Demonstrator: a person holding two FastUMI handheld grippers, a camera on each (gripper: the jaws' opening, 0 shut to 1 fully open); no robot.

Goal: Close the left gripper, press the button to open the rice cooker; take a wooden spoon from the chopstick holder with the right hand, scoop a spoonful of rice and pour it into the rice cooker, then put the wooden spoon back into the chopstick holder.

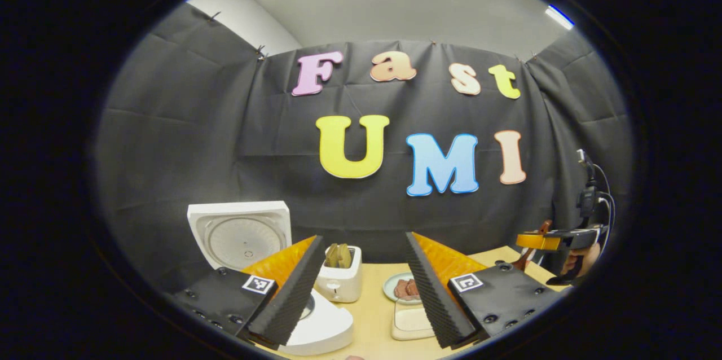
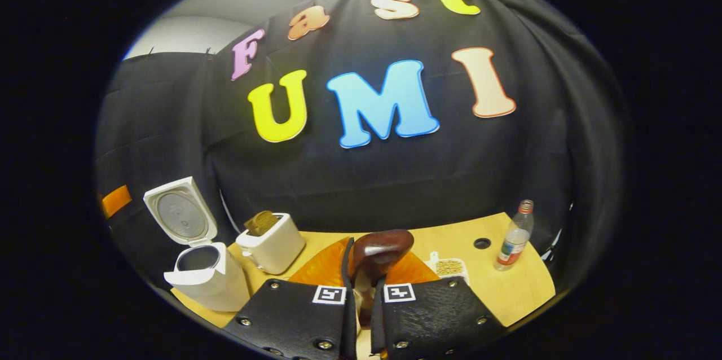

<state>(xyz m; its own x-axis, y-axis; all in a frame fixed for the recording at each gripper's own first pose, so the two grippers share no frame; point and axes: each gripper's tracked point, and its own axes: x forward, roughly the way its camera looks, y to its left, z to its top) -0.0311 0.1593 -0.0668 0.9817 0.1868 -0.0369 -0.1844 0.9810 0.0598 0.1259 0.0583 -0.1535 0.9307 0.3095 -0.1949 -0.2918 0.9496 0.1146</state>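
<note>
The right gripper (image 2: 361, 292) is closed on the wooden spoon (image 2: 379, 254), its bowl raised above the table (image 2: 507, 286). The left gripper (image 1: 361, 292) is wide open and empty. The rice cooker (image 2: 206, 275) stands at left with its lid (image 2: 180, 216) raised.

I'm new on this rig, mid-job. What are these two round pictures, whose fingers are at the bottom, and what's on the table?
Each picture comes from a camera riding on a hand-held gripper, looking along its own two fingers. In the left gripper view, the left gripper stands open above the table, with the rice cooker, lid up, behind it. Farther right you see a hand carrying the other gripper. In the right gripper view, the right gripper is shut on the wooden spoon. Around it stand the toaster-like chopstick holder, a tray of rice and a bottle.
</note>
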